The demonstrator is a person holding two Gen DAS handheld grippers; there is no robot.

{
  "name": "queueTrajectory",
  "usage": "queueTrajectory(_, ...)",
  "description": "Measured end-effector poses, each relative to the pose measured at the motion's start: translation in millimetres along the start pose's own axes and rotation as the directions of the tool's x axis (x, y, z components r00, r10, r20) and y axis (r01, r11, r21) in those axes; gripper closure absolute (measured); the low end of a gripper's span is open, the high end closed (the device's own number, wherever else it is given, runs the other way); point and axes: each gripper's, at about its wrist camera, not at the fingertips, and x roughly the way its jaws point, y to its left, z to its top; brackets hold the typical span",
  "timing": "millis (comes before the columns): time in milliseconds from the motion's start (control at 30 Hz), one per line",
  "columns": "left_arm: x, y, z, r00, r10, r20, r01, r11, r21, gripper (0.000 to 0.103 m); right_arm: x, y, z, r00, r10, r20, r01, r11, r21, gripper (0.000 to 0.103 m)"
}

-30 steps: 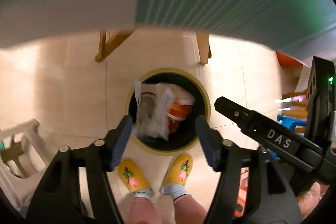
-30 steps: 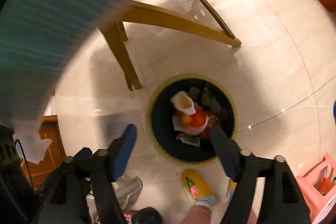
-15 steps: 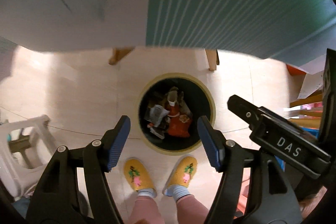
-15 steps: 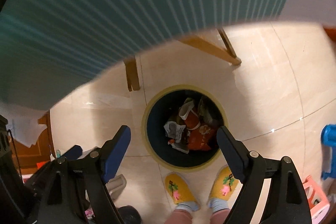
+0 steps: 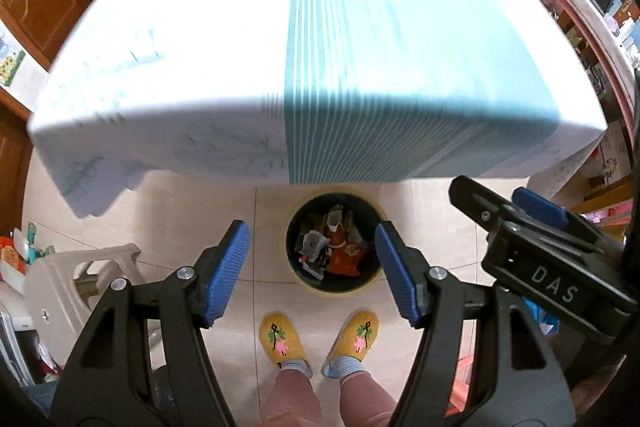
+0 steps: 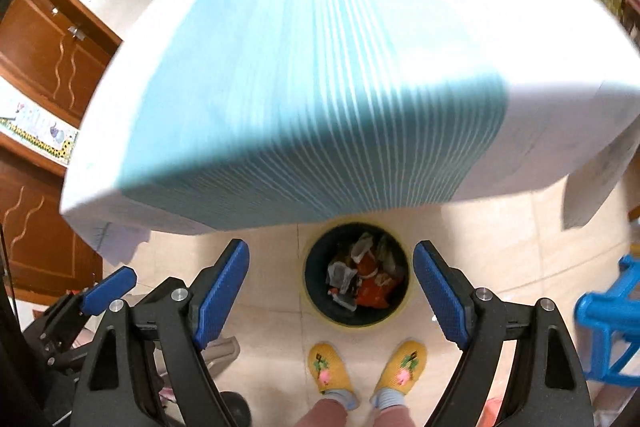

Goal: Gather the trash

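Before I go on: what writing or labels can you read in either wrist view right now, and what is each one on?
"DAS": white letters on the black body of the right gripper, seen in the left wrist view.
Wrappers in the trash bin: print too small to read.
Wall pictures and shelf items at the edges: too blurred to read.

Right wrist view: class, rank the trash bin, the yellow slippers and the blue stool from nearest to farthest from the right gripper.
1. Trash bin, on the floor between the right gripper fingers.
2. Yellow slippers, below the bin.
3. Blue stool, far right edge.
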Motion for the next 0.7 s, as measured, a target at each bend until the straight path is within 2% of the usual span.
queueTrajectory(233,-56.5,-8.7,25.7,0.998,0.015,0.063,-0.016,1.0,0.006,0.04,-73.6,23.9,29.3,0.989,-0.118,0.09,0.125,0.99,-0.068,0.018)
queueTrajectory(300,-68.7,-10.8,34.4,0.996,0.02,0.086,-0.021,1.0,0.01,0.04,-90.7,29.5,38.5,0.987,-0.119,0.108,0.127,0.989,-0.077,0.026)
queueTrajectory(533,-105.3,-16.6,58.7,0.989,0.031,0.141,-0.033,0.999,0.006,0.04,-154.1,48.0,70.5,0.98,-0.104,0.17,0.123,0.986,-0.109,0.026)
queueTrajectory(700,-127.4,-21.9,68.7,0.983,0.041,0.181,-0.043,0.999,0.006,0.04,-171.1,59.6,73.3,0.974,-0.092,0.205,0.115,0.987,-0.108,0.026)
